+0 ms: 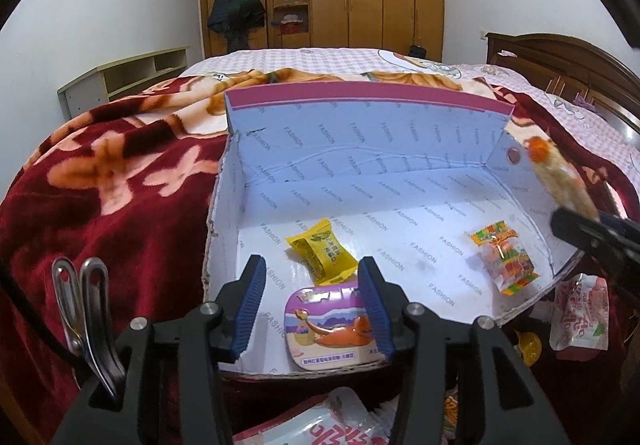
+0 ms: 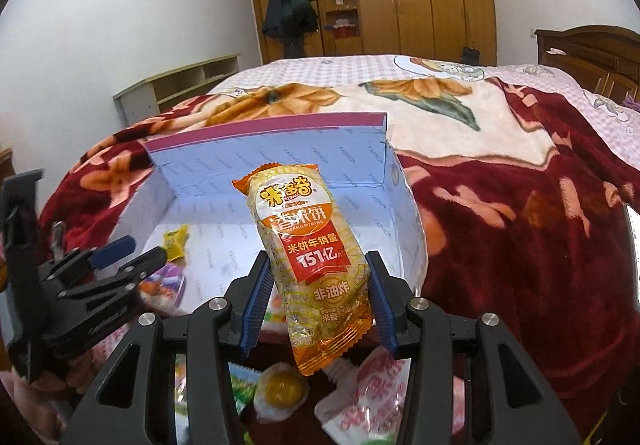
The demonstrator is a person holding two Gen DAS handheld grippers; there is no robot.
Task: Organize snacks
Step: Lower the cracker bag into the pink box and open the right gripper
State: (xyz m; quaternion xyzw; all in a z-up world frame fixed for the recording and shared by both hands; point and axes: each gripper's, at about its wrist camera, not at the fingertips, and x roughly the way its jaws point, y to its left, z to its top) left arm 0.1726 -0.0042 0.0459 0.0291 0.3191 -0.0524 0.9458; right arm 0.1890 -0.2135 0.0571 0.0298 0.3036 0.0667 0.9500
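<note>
Box (image 1: 360, 181) lying open on blanket (image 1: 100, 173), frame centre | right gripper (image 2: 318, 277) clamping rice cracker packet (image 2: 308, 245) above box | left gripper (image 1: 312, 285) standing apart around tin (image 1: 332, 329), pads not pressing, lower centre

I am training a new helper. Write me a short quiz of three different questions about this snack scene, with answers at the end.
1. True or false: the right tool is shut on the rice cracker packet.
2. Which item lies between the pads of the left tool? A) the yellow candy B) the purple tin C) the orange jelly pack
3. Fill in: the three snacks already sorted lie inside the open ______ on the blanket.

Key
1. True: both pads press on the packet's sides.
2. B. The pads stand apart from the tin, so it is released.
3. Cardboard box.
</note>
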